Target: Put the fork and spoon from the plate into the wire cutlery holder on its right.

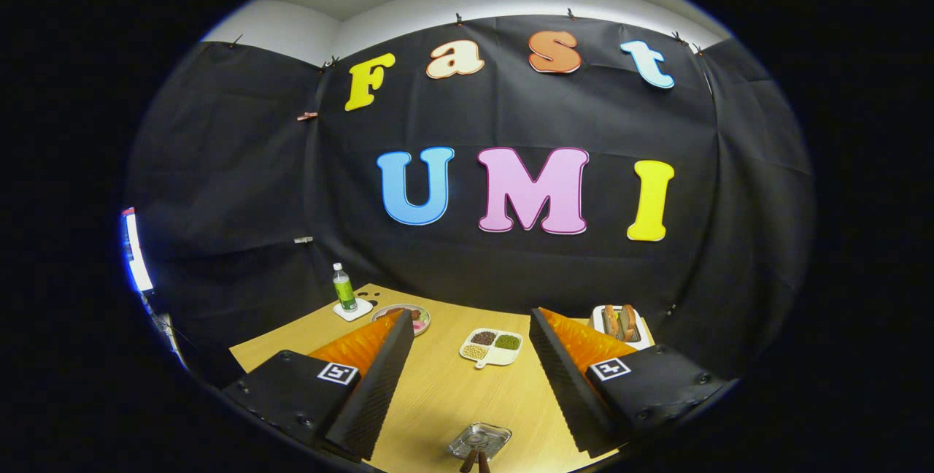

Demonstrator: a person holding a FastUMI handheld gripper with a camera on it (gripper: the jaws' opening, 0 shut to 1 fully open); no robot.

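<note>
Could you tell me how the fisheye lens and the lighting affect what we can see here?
Gripper view: strong barrel distortion bows the wooden table; even light, sharp focus on the open gripper, nothing between its fingers; soft glare on the metal tray between them; the divided dish beyond stays small but legible.

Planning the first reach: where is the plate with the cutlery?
In the gripper view the small metal plate lies on the wooden table, low between the open gripper fingers, nearer than the divided dish.

Bare table (pixel 438 393) between spread jaws
</note>
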